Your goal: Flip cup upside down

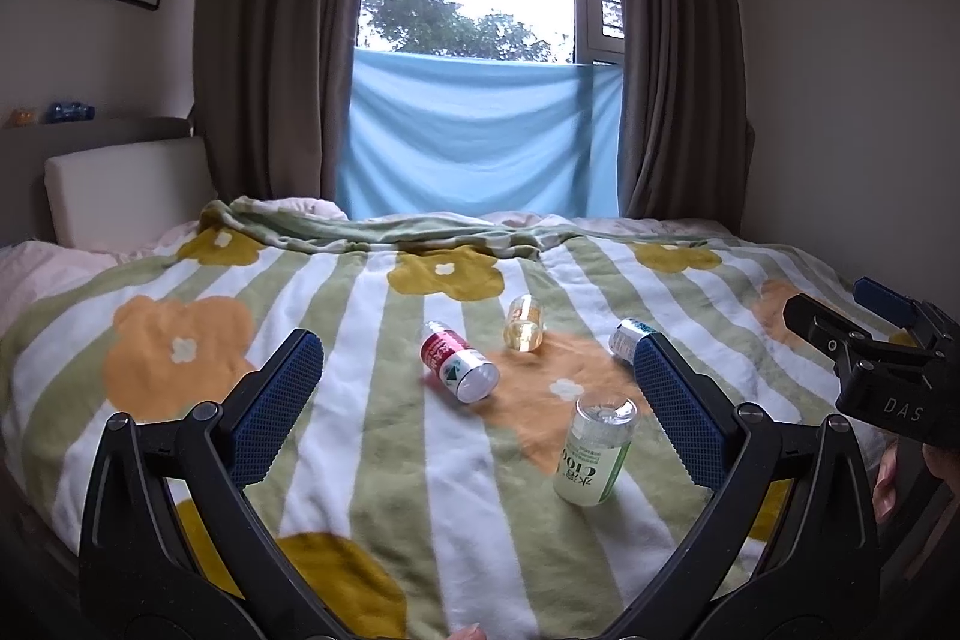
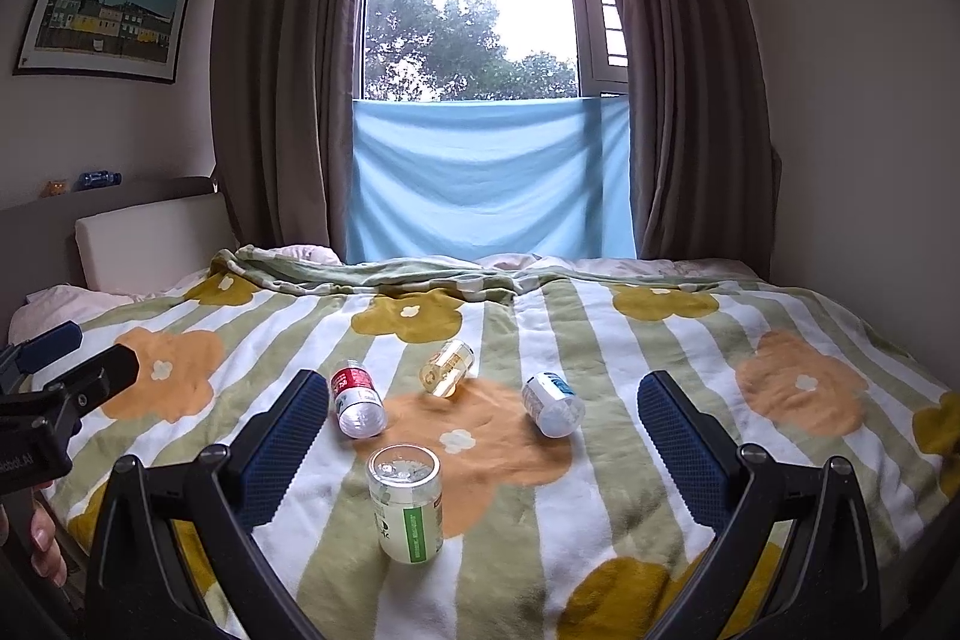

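Observation:
Several clear plastic cups sit on the striped flower blanket [image 1: 372, 460]. A green-labelled cup [image 1: 594, 451] stands upside down, base up; it also shows in the right wrist view [image 2: 407, 502]. A red-labelled cup [image 1: 459, 358] [image 2: 357, 400], a yellowish clear cup [image 1: 524, 323] [image 2: 447, 367] and a blue-labelled cup [image 1: 624, 337] [image 2: 552, 405] lie on their sides. My left gripper [image 1: 474, 382] is open and empty above the blanket, short of the cups. My right gripper [image 2: 483, 418] is open and empty, with the cups between and ahead of its fingers.
The bed fills the foreground, with a white headboard cushion [image 2: 150, 244] at the left. Brown curtains [image 2: 276, 70] and a blue cloth [image 2: 489, 178] hang at the window behind. The right gripper shows at the right edge of the left view [image 1: 876, 358].

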{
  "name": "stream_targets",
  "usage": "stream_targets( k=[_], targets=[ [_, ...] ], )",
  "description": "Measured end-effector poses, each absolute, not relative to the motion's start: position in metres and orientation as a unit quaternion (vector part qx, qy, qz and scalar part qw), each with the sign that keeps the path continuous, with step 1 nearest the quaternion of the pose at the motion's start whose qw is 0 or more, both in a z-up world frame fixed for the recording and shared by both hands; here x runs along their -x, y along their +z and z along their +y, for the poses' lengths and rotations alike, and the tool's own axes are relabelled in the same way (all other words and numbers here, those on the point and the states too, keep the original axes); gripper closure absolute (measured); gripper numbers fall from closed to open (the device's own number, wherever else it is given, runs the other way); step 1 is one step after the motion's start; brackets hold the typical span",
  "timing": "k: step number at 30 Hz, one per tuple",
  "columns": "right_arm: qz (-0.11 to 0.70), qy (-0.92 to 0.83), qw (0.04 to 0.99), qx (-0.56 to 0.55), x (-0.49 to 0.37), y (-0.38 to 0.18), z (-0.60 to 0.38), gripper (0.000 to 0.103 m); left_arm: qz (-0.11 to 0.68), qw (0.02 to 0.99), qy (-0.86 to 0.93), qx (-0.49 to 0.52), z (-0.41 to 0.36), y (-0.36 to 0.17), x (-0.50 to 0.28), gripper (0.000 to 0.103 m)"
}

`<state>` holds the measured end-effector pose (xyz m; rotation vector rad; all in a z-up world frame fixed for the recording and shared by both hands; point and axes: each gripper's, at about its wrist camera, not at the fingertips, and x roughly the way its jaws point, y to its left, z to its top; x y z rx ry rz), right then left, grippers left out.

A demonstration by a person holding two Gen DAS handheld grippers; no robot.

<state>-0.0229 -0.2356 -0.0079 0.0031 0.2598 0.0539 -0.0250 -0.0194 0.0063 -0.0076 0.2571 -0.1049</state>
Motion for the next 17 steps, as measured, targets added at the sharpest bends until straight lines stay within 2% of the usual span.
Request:
stream_targets(
  k=[17],
  targets=[
    [0.131, 0.02, 0.991, 0.0, 0.0202, -0.0102, -0.2353, 0.0, 0.108, 0.993, -0.047, -0.01, -0.0272, 0.0041, 0.0281, 0.0]
  ],
)
